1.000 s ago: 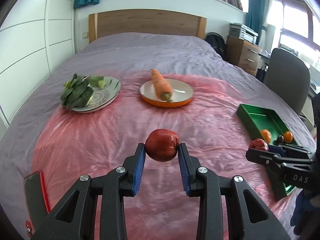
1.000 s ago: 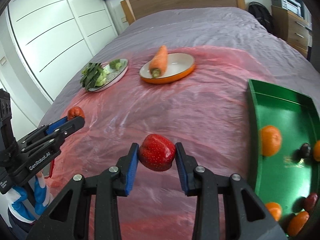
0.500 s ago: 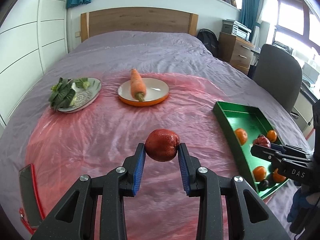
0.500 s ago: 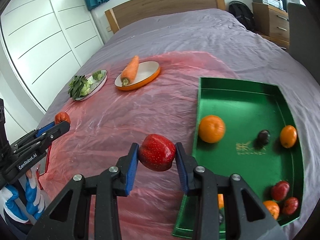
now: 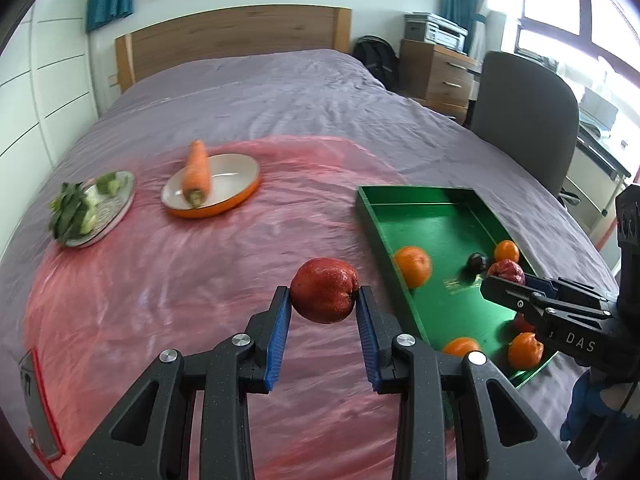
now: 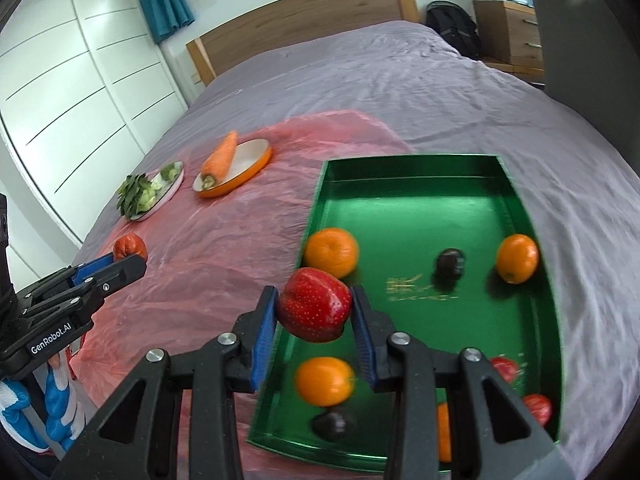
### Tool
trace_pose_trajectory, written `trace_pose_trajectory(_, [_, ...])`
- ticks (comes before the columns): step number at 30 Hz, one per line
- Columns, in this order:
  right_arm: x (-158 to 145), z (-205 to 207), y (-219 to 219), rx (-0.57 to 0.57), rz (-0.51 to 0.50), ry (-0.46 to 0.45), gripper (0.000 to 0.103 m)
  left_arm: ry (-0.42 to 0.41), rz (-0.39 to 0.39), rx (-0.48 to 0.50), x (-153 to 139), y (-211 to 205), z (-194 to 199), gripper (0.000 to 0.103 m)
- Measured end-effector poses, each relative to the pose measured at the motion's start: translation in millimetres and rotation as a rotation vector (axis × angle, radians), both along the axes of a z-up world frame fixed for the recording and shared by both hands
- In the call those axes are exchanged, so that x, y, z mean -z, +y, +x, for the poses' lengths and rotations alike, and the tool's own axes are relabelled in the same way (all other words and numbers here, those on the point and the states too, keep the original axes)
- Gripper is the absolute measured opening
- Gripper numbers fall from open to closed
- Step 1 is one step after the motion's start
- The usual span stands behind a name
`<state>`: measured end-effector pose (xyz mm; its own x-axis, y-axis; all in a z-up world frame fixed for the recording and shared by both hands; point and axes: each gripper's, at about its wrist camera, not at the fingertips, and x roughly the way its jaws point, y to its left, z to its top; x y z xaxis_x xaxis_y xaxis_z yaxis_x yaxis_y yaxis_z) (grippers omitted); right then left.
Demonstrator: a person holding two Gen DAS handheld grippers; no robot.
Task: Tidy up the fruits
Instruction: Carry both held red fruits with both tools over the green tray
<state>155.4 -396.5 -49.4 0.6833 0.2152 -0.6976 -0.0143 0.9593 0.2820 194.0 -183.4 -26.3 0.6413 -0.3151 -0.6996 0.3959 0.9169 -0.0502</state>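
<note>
My left gripper (image 5: 323, 304) is shut on a dull red round fruit (image 5: 324, 295), held above the pink sheet just left of the green tray (image 5: 424, 216). In the right wrist view my right gripper (image 6: 313, 312) is shut on a glossy red speckled fruit (image 6: 314, 309) over the near left part of the green tray (image 6: 404, 208). Several oranges (image 6: 330, 252), dark fruits (image 6: 449, 262) and small red fruits (image 6: 536, 409) lie in the tray. The left gripper with its fruit (image 6: 129, 245) shows at the left edge of that view, and the right gripper's arm (image 5: 552, 308) reaches over the tray in the left wrist view.
An orange-rimmed plate (image 5: 236, 196) carries a carrot (image 5: 196, 172), and a silver plate (image 5: 120, 208) holds leafy greens (image 5: 72, 212), both at the far left on the pink sheet (image 5: 180, 280) covering a purple bed. A chair (image 5: 524, 120) and drawers (image 5: 436, 72) stand beyond the bed's right side.
Both grippers have swung to the right with their fruits still gripped. The green tray has come toward the middle of both views, and the right gripper now hangs over it.
</note>
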Motion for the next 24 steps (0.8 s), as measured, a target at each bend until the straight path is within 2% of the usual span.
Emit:
trace_pose_trajectory(12, [0.8, 15.6, -58.1, 0.036, -0.015, -0.016, 0.062, 0.014, 0.031, 0.075, 8.1, -68.6, 18.6, 0.029])
trace_pose_trajectory(19, [-4.8, 48.1, -79.0, 0.004, -0.061, -0.013, 0.062, 0.016, 0.067, 0.095, 12.7, -103.6, 50.0, 0.029])
trace_pose_trajectory(24, [3.0, 70.4, -88.1, -0.019, -0.097, 0.012, 0.062, 0.041, 0.080, 0.114, 24.9, -129.3, 75.0, 0.029])
